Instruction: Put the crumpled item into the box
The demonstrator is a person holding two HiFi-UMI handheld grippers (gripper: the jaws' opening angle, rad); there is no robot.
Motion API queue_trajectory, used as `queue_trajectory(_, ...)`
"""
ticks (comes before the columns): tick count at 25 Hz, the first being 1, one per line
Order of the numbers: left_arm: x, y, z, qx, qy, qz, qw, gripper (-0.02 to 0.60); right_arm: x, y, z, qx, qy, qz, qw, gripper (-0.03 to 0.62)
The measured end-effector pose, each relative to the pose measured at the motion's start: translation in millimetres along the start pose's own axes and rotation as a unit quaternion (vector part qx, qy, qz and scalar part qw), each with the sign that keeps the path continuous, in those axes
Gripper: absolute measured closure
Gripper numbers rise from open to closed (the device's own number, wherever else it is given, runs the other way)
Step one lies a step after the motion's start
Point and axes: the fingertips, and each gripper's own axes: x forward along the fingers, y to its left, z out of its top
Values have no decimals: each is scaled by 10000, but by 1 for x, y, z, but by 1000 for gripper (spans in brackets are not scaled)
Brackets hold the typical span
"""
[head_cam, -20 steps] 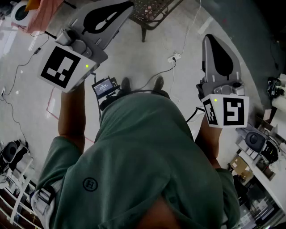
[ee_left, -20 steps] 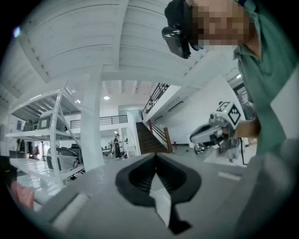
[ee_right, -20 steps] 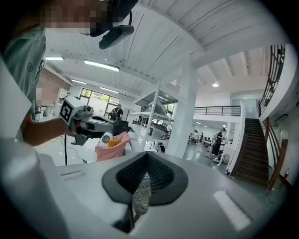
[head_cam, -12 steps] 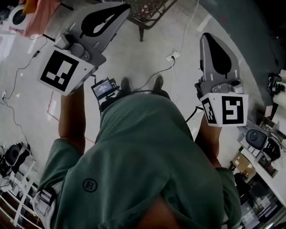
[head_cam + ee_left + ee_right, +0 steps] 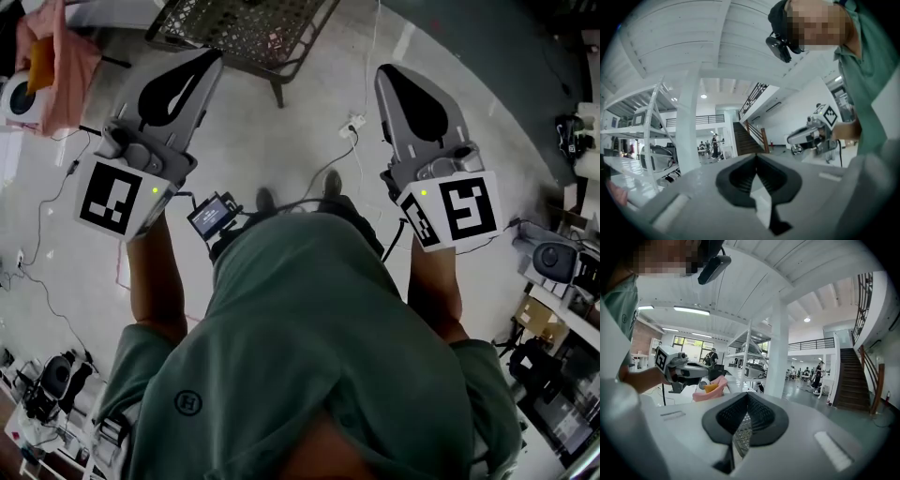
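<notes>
My left gripper (image 5: 208, 58) is held out level at the upper left of the head view, jaws shut with nothing between them (image 5: 756, 156). My right gripper (image 5: 386, 73) is held out at the upper right, also shut and empty (image 5: 746, 396). A pink crumpled cloth (image 5: 58, 52) with an orange thing on it lies at the far top left, beyond the left gripper; it shows past the jaws in the right gripper view (image 5: 711, 388). No box is in view. The person's green shirt (image 5: 309, 347) fills the lower half of the head view.
A dark metal mesh table (image 5: 246, 28) stands on the pale floor ahead, between the grippers. Cables and a white power strip (image 5: 353, 123) lie on the floor. Shelves with gear (image 5: 553, 272) line the right edge. A white pillar (image 5: 778, 352) and a staircase (image 5: 851, 380) stand farther off.
The head view has tipped forward: the mesh table and the pink cloth show more. Both grippers sit lower in the picture, the right one further left. Both stay shut.
</notes>
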Motion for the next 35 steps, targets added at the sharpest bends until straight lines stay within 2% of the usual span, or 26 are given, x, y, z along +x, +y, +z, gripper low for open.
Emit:
queue_trajectory(4,18,1,-1,-20,-4,-146,9999,578,0,-19,2,33,-19,-205,9998,588)
queue_trajectory(8,58,2,-9,-30,130,-246,9996,578,6,-56,-11,109,44,-227,9997,588)
queue_trajectory(15,139,17,-13,-46,278,-83,9996,578,32,-142,-27,175,56,-78,9998,588)
queue_trajectory(22,223,26,-37,-196,509,266,9982,578,63,-227,-59,248,35,353,9991,588)
queue_trajectory(29,235,27,-19,-105,614,488,9969,578,65,-251,-55,284,-75,542,9981,589)
queue_trajectory(35,239,29,-16,-91,600,409,9973,578,65,-253,-59,328,2,495,9982,588)
